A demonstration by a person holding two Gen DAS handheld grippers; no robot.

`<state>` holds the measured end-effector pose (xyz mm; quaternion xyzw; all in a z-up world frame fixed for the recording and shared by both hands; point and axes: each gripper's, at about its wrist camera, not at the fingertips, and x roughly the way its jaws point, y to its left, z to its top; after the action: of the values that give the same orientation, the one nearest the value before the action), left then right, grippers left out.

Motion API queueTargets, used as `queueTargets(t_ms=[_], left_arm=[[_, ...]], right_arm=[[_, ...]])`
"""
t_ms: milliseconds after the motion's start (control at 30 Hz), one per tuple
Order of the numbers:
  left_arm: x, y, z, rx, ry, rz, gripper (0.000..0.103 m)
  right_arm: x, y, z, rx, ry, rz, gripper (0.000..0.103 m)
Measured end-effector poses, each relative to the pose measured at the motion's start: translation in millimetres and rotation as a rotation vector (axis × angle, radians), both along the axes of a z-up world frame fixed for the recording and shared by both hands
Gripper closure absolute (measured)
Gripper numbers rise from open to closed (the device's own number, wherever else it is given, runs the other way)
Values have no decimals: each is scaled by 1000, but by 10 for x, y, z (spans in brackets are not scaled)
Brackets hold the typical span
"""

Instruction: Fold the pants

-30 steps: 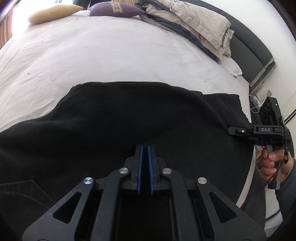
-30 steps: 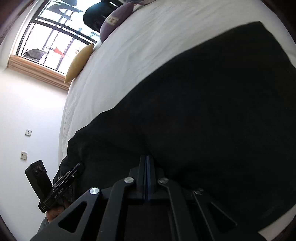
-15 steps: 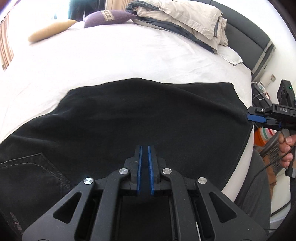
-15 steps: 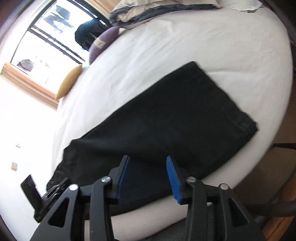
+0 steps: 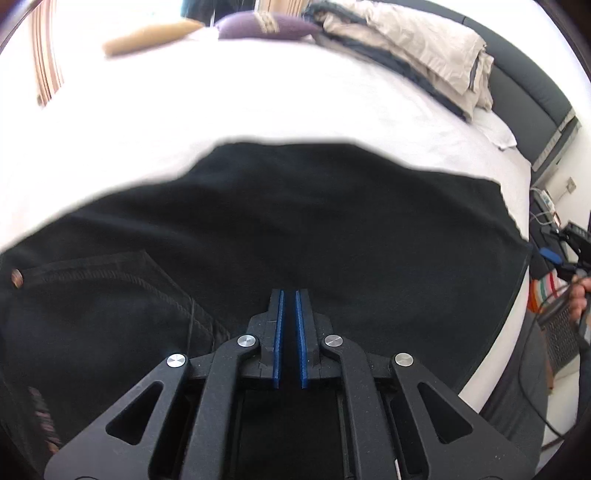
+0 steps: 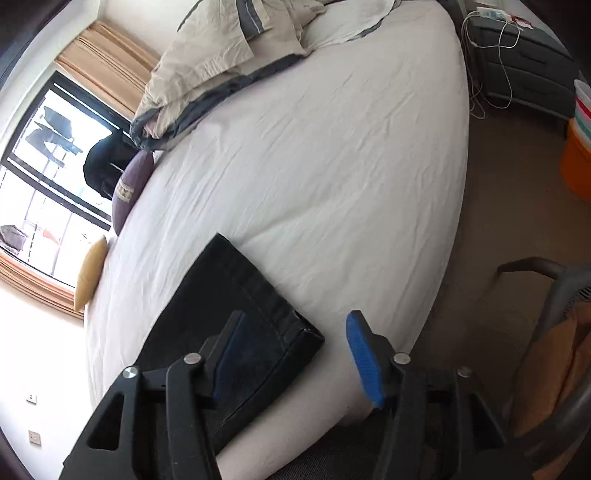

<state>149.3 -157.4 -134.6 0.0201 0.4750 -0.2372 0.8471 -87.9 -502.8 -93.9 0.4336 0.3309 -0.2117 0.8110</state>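
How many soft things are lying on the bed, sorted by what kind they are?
Black pants: 1
Cushions: 2, one purple cushion and one yellow cushion
Rumpled beige duvet: 1
White pillow: 1
Total: 5 soft things on the bed

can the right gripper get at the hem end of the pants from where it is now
Probably yes. The right gripper is open, its jaws standing either side of the corner of the pants at the hem end on the bed. Nothing lies between them.
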Motion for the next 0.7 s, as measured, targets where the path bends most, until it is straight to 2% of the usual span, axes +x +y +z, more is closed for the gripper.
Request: queueTargets(t_ms=[67, 133, 200, 267, 300, 400, 533, 700], left_arm=[[45, -169, 116, -30, -12, -38, 97], [125, -424, 162, -20, -12, -88, 97], [188, -640, 100, 17, -12, -132, 97], [250, -742, -74, 77, 22, -148, 97], [281, -761, -140, 79, 40, -142, 97], [367, -637, -202, 13, 67, -118, 97], [457, -547, -240, 21, 54, -125, 97], [656, -342, -387, -23, 71, -106, 97]], right_arm=[[-127, -32, -27, 53, -39, 12, 43], [-100, 26, -145, 135, -66, 7, 43], [-4, -10, -329, 197, -58, -1, 43], [-105, -23, -468, 233, -42, -7, 43], [-158, -88, -479, 242, -54, -18, 43], [-87, -196, -597, 298, -118, -69, 43], [-104, -296, -651, 316, -169, -118, 43], [-149, -251, -680, 309, -190, -133, 43]])
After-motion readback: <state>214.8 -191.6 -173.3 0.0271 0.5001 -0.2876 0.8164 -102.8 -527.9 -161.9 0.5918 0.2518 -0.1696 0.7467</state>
